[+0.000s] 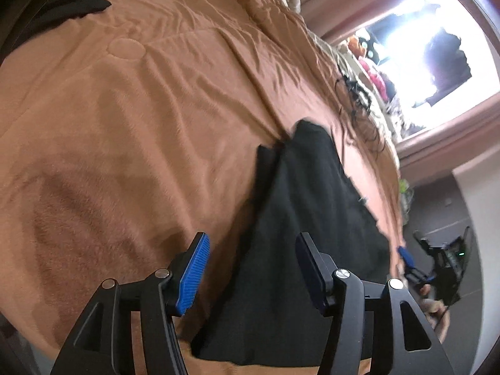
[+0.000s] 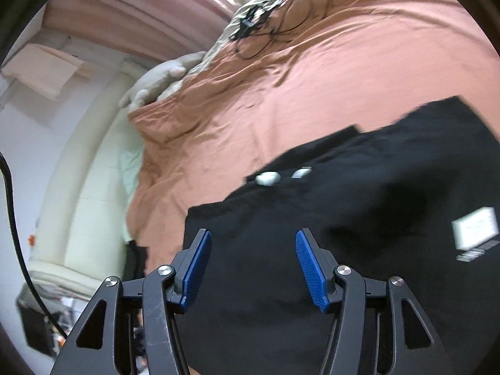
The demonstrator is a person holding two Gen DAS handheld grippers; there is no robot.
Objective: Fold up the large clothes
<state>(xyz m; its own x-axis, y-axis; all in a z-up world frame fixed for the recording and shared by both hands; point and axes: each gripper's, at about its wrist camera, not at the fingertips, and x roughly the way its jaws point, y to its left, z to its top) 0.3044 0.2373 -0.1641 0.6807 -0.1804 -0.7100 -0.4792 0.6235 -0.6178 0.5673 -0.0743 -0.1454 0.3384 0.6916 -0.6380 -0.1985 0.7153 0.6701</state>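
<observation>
A black garment [image 1: 290,234] lies partly folded on an orange-brown bedspread [image 1: 140,109]. It also shows in the right wrist view [image 2: 359,218], with a white printed patch [image 2: 475,228] and small white marks near its upper edge. My left gripper [image 1: 253,268] is open and empty, hovering over the garment's left edge. My right gripper [image 2: 253,268] is open and empty above the garment's left part. The right gripper also shows at the far right of the left wrist view [image 1: 409,259].
A second black cloth [image 1: 62,6] lies at the bed's far left corner. Tangled black cables [image 2: 265,22] lie on the bedspread near a beige pillow [image 2: 162,78]. A bright window [image 1: 422,47] and cluttered sill stand beyond the bed.
</observation>
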